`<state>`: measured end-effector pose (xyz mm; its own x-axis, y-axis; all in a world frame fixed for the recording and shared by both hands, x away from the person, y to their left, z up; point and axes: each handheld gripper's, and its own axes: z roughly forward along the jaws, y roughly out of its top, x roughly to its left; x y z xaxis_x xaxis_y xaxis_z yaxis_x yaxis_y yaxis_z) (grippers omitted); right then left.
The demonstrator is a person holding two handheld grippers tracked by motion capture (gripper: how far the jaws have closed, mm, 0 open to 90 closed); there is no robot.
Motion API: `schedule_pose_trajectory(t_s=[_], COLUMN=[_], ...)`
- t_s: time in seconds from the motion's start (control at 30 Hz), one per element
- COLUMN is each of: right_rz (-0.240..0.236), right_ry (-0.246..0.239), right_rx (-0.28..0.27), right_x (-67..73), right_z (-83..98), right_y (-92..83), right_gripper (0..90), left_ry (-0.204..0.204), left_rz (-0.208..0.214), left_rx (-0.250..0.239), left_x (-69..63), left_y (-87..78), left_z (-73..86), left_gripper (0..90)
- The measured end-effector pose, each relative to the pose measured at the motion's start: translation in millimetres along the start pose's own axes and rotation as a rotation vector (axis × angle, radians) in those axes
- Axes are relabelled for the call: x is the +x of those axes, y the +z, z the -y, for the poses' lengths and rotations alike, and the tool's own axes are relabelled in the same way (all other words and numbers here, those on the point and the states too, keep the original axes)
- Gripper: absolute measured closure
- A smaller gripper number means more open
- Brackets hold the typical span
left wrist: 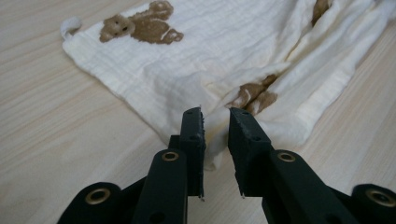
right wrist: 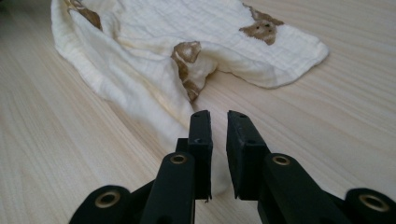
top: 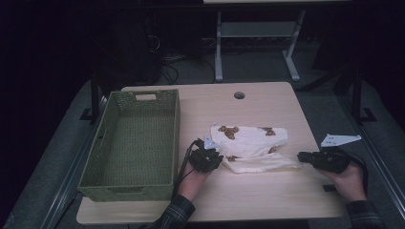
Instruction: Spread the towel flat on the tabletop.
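Pale wood bench carries a soft, light, floppy cloth (top: 250,148) crumpled between both grippers, left gripper (left wrist: 215,122) and right gripper (right wrist: 218,122) jaws slightly parted with its hem between them, unpinched; best hold: those edge corners.

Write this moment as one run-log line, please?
left tongs: open, cloth edge between | right tongs: open at cloth's other end | basket: empty, left of cloth

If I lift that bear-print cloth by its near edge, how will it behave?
The bear-print cloth looks thin and crinkled, lying in soft folds, so it will probably droop and trail. It seems light. Pushed, it would likely bunch rather than slide on the wooden table.
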<state>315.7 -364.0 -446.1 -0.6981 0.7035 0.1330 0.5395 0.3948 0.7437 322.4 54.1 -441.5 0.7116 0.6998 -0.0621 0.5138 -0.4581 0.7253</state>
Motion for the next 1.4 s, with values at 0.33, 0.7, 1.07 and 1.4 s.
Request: schedule_pose_trajectory(t_s=[0.33,0.7,1.07,1.4], right_rz=[-0.028,-0.039,-0.033,-0.037], right_ry=[-0.017,-0.039,-0.042,-0.036], right_rx=[0.02,0.039,0.04,0.028], right_x=[5.2,6.8,5.0,4.7], right_z=[-1.7,-2.3,-1.5,-1.2], right_y=[6.8,14.9,15.3,13.8], right_gripper=[79.4,79.4,79.4,78.6], left_ry=[0.079,0.137,0.154,0.101], left_rz=[0.038,0.029,0.016,0.059], left_rx=[0.01,0.095,0.079,0.013], left_x=[-18.8,-14.2,-7.6,1.1], left_y=[-4.8,39.6,63.2,61.3], left_z=[-1.8,-15.2,-27.9,-43.5], left_gripper=[75.9,84.0,84.4,77.0])
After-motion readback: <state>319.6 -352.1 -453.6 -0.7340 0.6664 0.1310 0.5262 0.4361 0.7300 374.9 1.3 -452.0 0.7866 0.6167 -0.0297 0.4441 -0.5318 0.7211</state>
